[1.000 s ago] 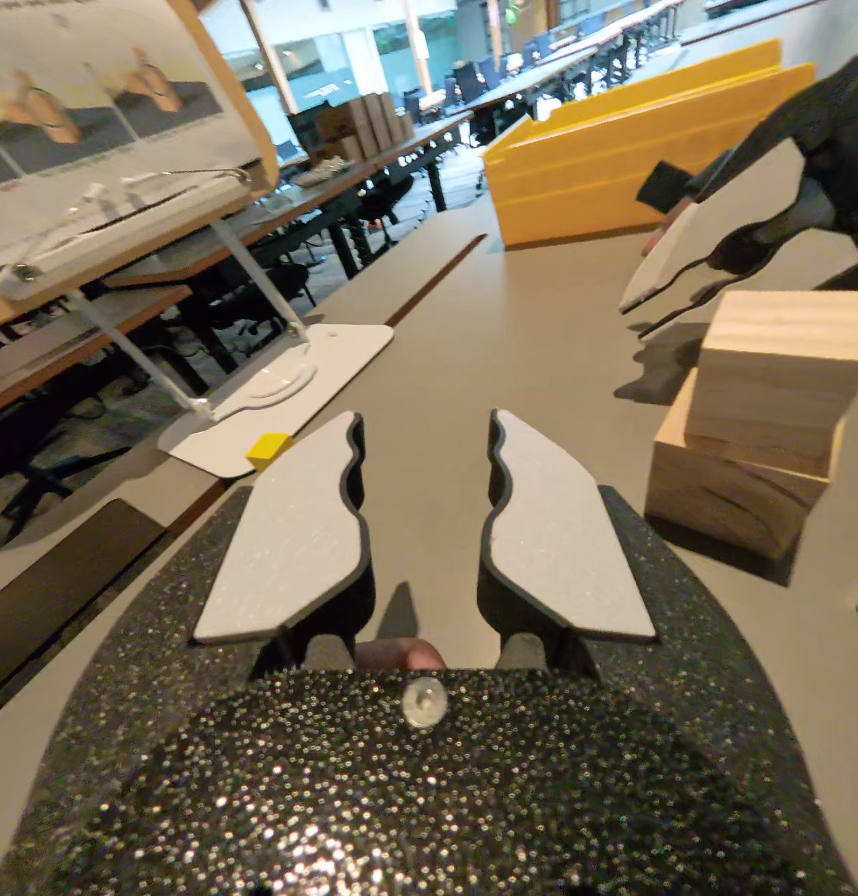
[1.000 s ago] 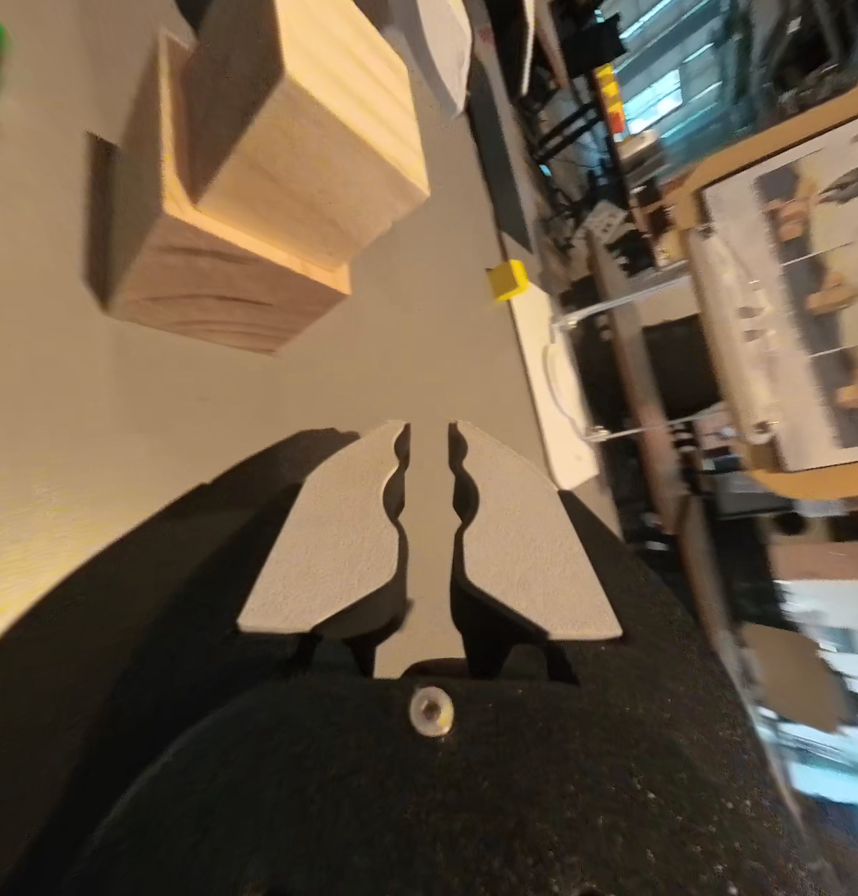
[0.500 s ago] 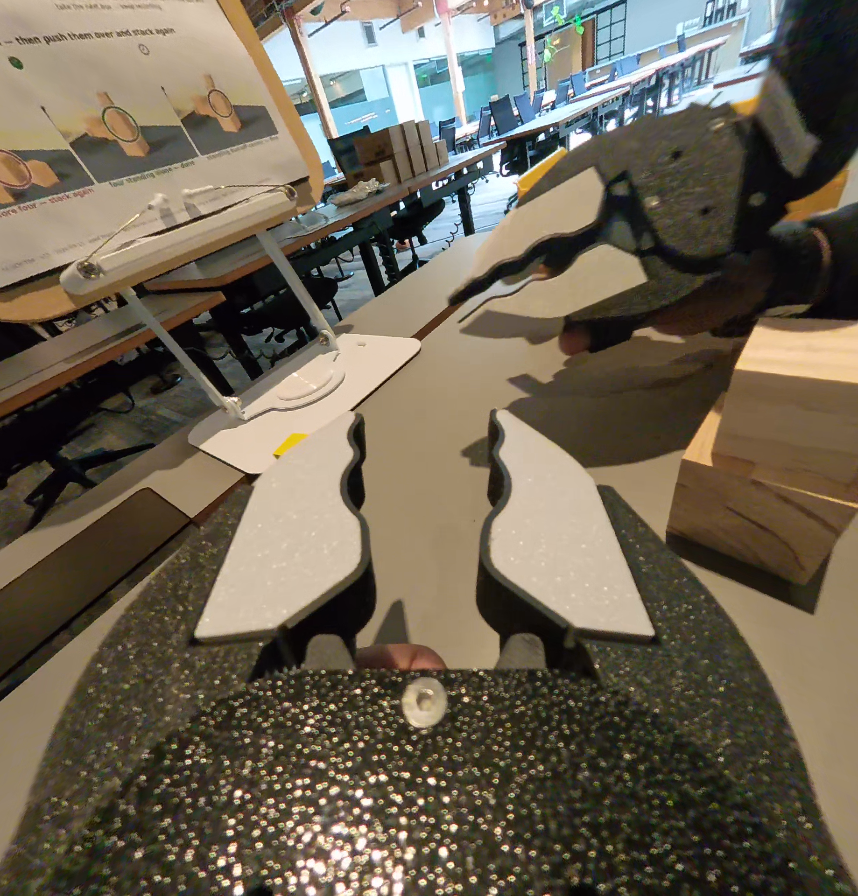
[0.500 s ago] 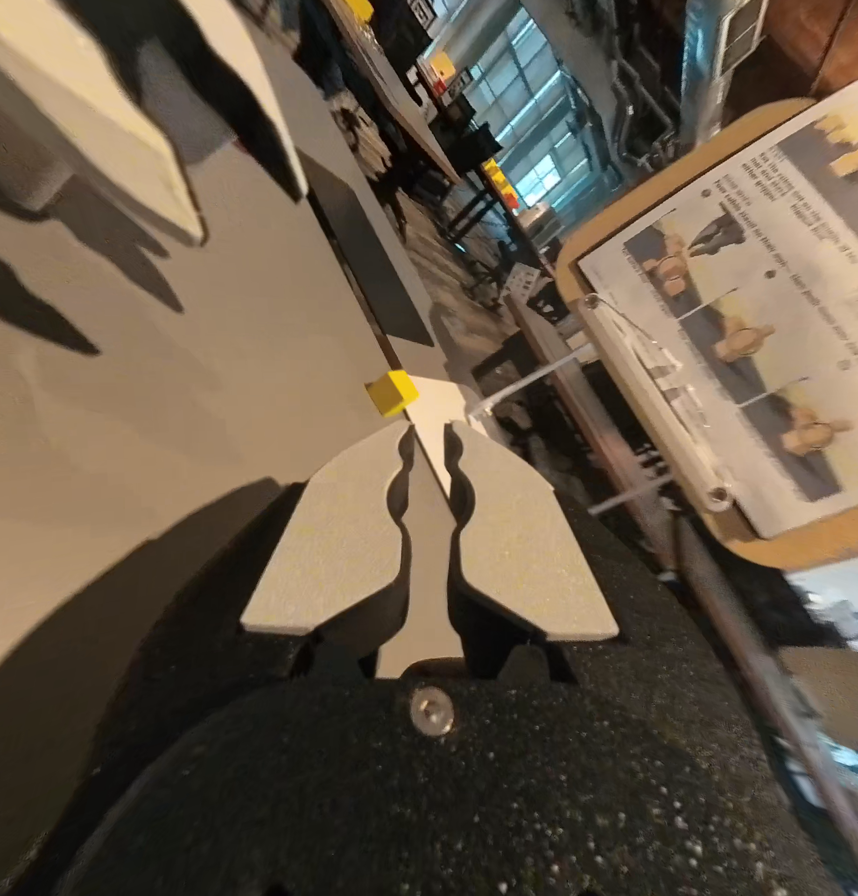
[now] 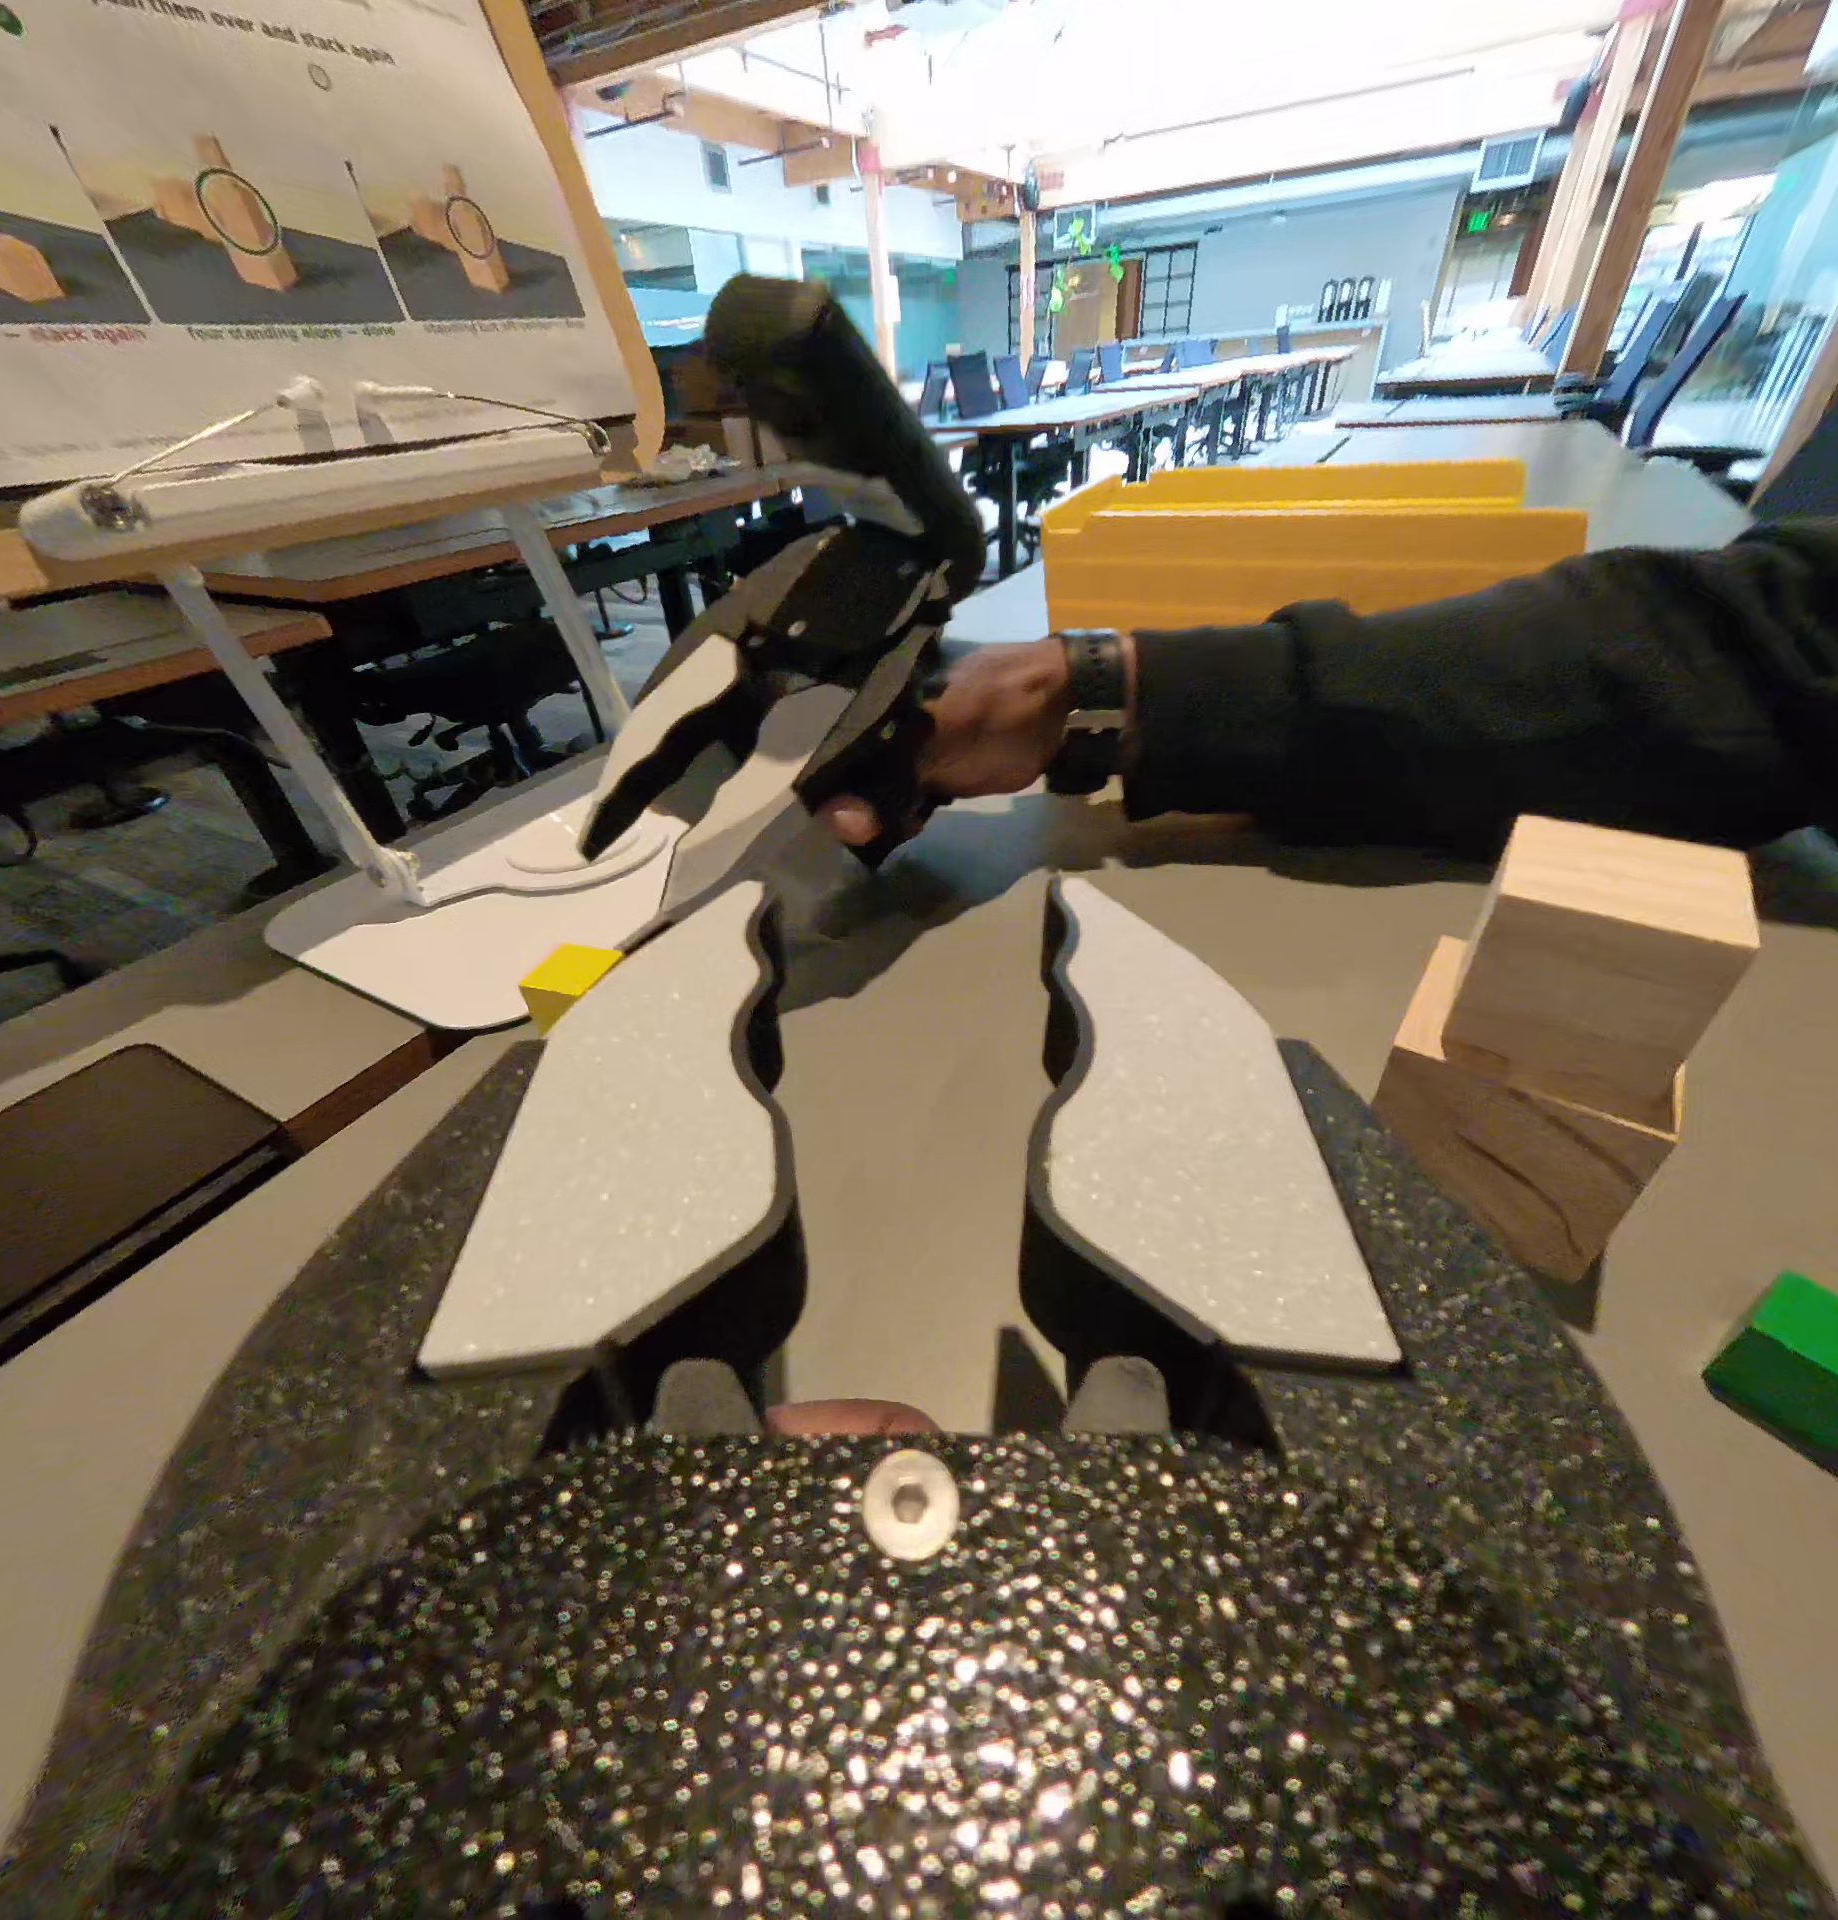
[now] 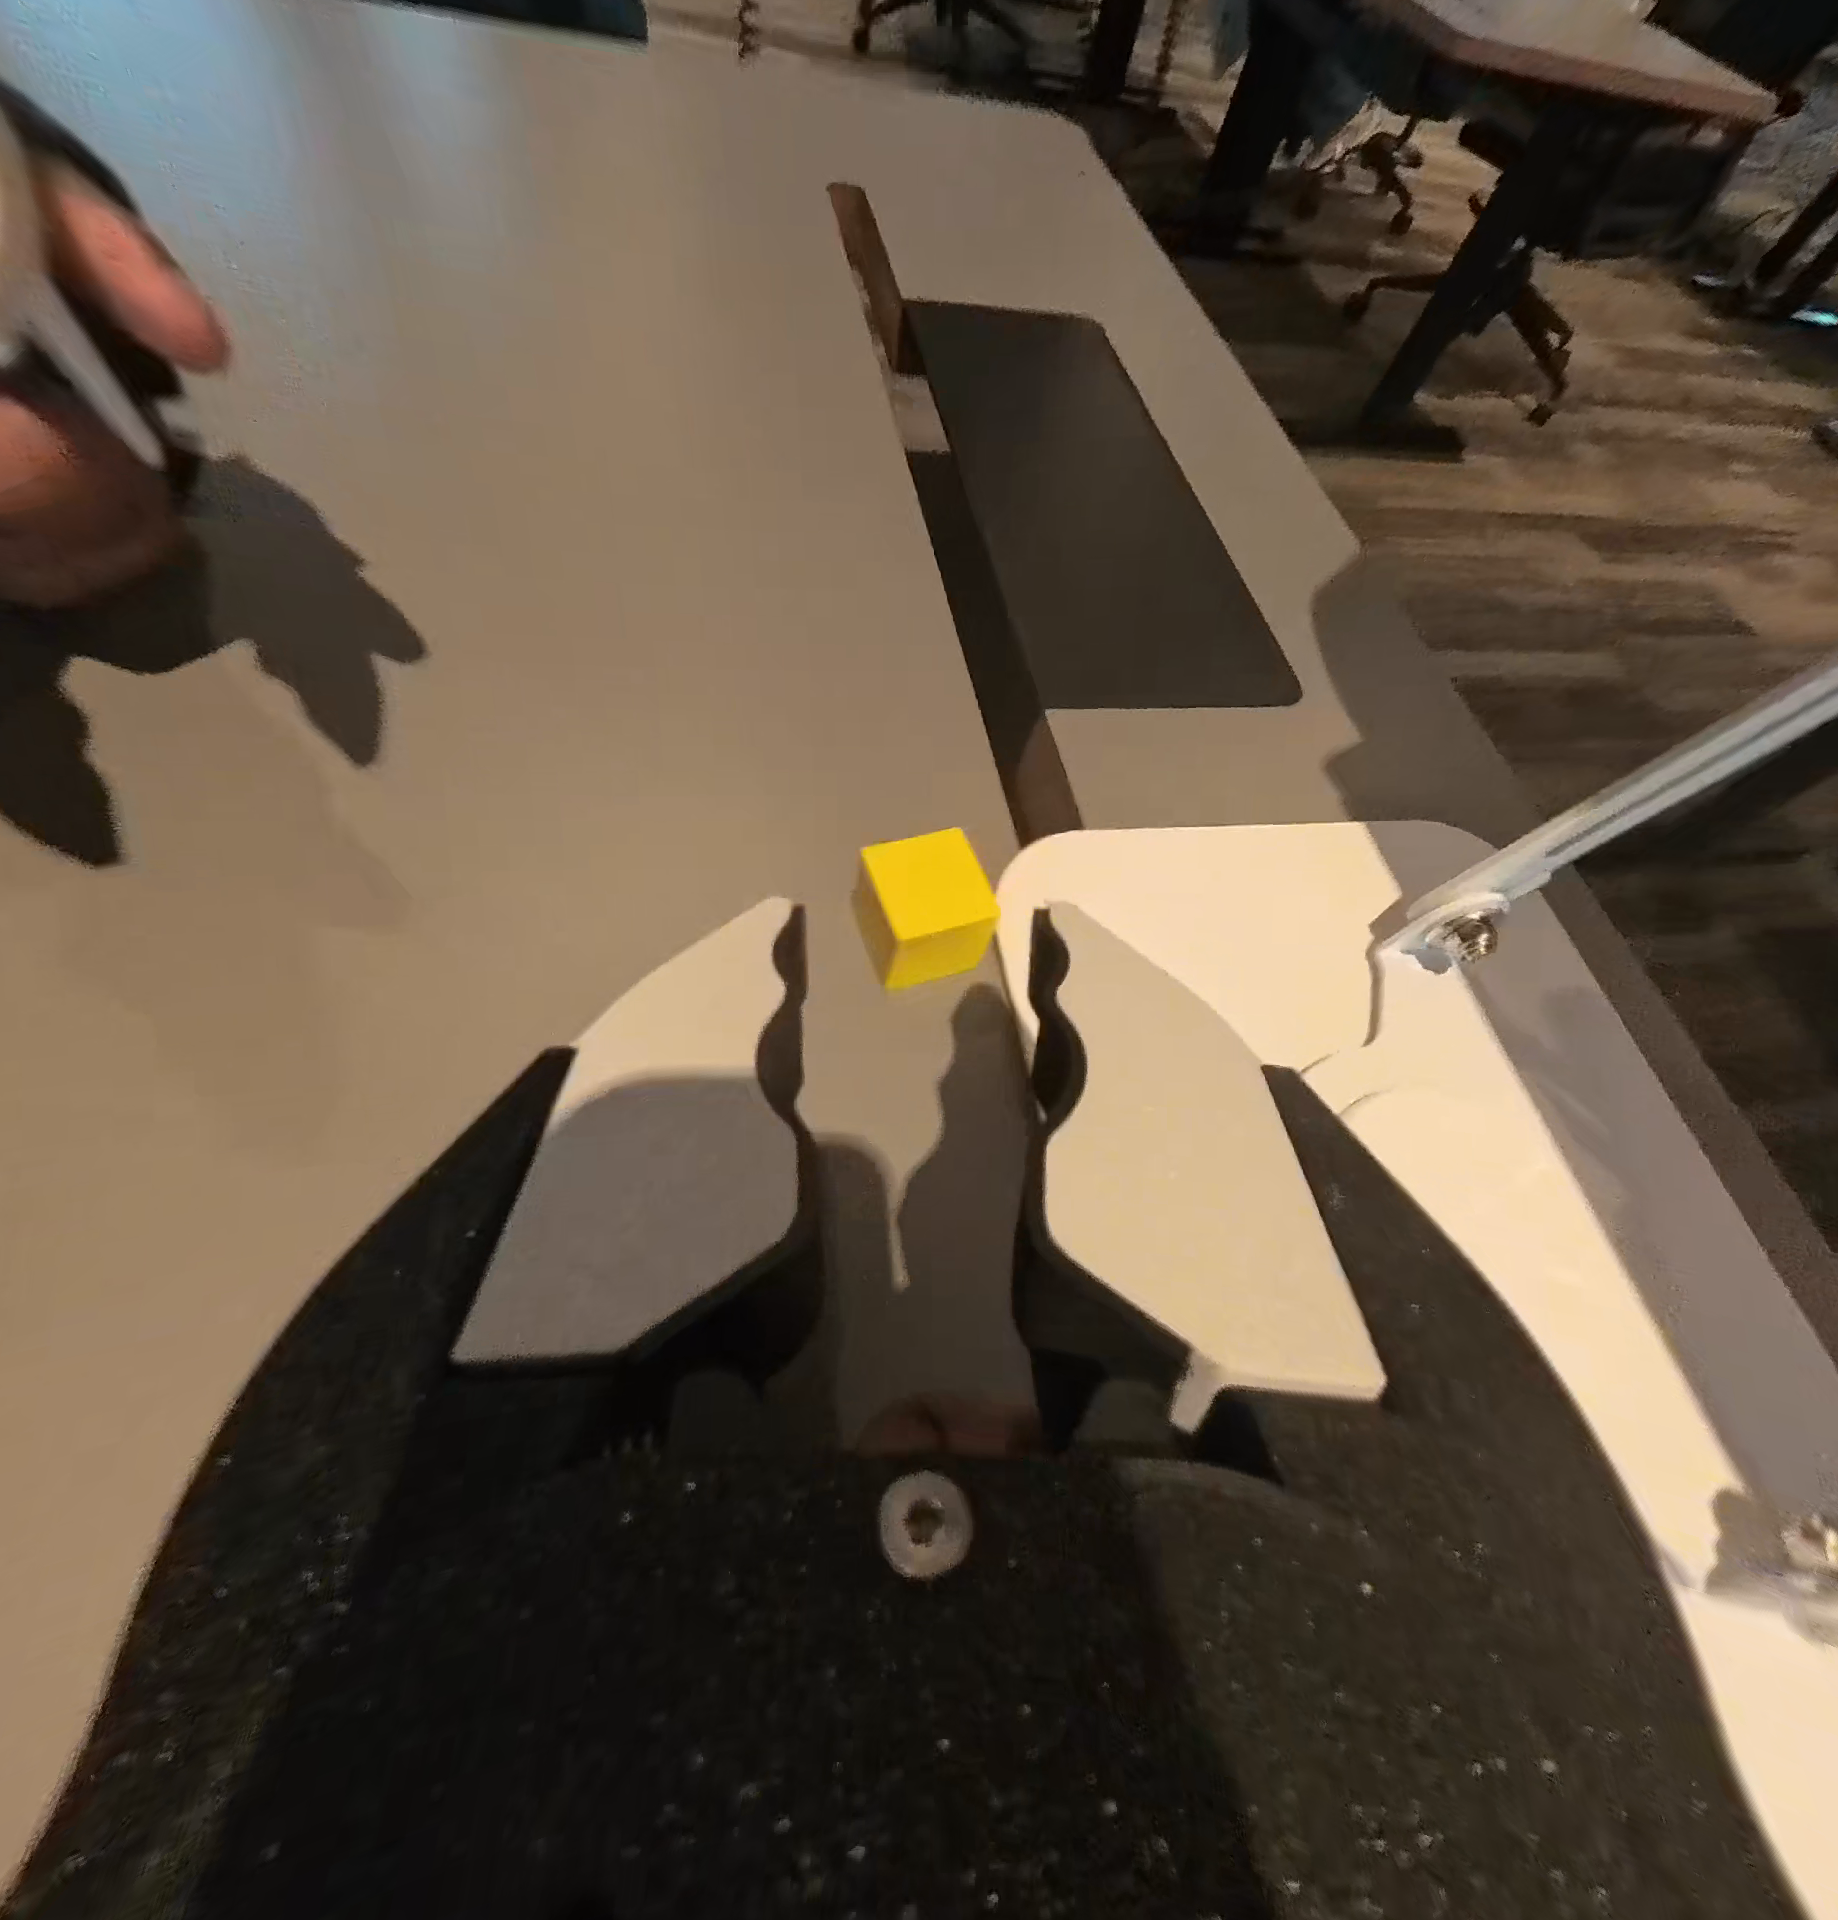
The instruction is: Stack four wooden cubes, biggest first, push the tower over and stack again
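The right gripper [image 6: 915, 914] is seen from behind, and its jaws are held apart above the grey table [image 6: 499, 520]. A small yellow cube [image 6: 927, 906] is found just beyond the tips, in line with the gap between them, and no contact with either tip is seen. The cube is placed just beside the rounded corner of a white base plate [image 6: 1258, 914], to which a thin metal rod [image 6: 1642, 790] is fixed. At the left edge, a blurred hand [image 6: 53, 416] is seen.

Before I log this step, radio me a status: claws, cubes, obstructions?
Both claws open, empty. Right claw lined up on yellow cube, no contact. Two wooden cubes stacked; green cube loose. White stand base beside yellow.
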